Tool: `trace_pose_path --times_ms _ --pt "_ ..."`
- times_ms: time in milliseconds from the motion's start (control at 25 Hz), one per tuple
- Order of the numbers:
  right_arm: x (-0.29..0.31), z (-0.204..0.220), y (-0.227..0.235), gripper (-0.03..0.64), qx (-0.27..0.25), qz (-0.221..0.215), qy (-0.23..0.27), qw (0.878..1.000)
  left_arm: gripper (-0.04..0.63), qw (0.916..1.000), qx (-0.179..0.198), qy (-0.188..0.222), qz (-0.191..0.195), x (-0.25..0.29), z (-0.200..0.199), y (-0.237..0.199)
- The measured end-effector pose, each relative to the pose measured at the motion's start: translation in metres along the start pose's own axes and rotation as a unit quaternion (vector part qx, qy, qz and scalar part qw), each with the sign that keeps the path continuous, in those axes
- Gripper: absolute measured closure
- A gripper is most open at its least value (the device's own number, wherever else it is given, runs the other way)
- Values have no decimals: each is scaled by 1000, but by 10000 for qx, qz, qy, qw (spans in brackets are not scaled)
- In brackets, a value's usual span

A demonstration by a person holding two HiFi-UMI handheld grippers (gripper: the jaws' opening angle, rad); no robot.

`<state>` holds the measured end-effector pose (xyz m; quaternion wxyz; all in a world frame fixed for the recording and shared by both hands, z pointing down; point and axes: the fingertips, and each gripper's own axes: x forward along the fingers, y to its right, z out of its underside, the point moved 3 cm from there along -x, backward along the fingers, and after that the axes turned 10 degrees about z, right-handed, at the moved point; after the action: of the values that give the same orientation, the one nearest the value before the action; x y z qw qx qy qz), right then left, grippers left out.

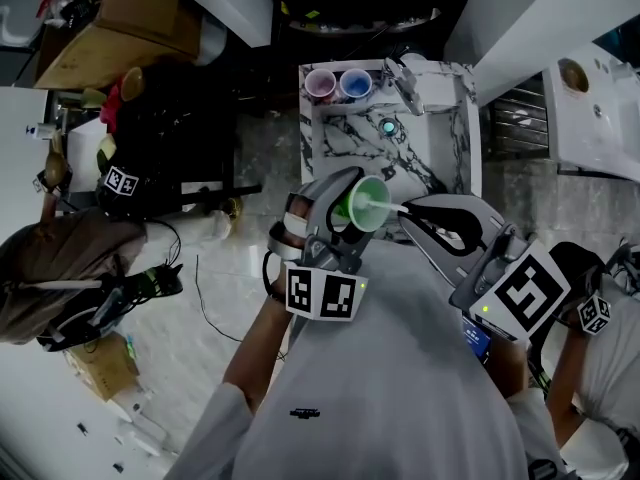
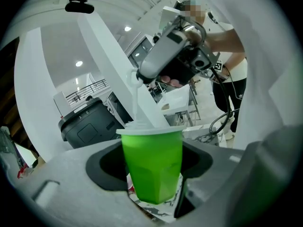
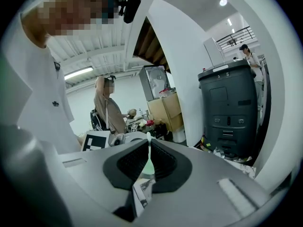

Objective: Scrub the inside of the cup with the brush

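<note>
green white-rimmed cup (image 2: 151,167), white brush (image 2: 147,109) inside its mouth

Marbled sink unit (image 1: 345,143) ahead; faucet (image 1: 404,80) at back rim. Pink cup (image 1: 320,84) and blue cup (image 1: 356,84) upright, side by side, at back left corner. Cardboard box (image 1: 120,13) far left. Person in brown top (image 1: 70,258) at left edge. Thin black cable (image 1: 205,308) loose on floor. Dark grey bin (image 3: 228,109) beside white pillar (image 3: 177,60). Another person (image 3: 247,55) on upper level near railing.
</note>
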<state>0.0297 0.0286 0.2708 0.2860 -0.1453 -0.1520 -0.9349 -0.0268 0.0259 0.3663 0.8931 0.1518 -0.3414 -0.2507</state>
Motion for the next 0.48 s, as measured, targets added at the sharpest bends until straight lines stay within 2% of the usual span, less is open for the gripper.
trace_pose_path --times_ms 160,320,480 --pt "7 6 13 592 72 253 -68 9996 305 9999 -24 55 -85 -3 -3 0" --pt "7 28 15 592 -156 455 -533 9974 305 9998 -55 85 -169 -6 -3 -5" --pt "3 42 7 592 -418 322 -930 9943 305 9998 28 40 -195 -6 0 -10"
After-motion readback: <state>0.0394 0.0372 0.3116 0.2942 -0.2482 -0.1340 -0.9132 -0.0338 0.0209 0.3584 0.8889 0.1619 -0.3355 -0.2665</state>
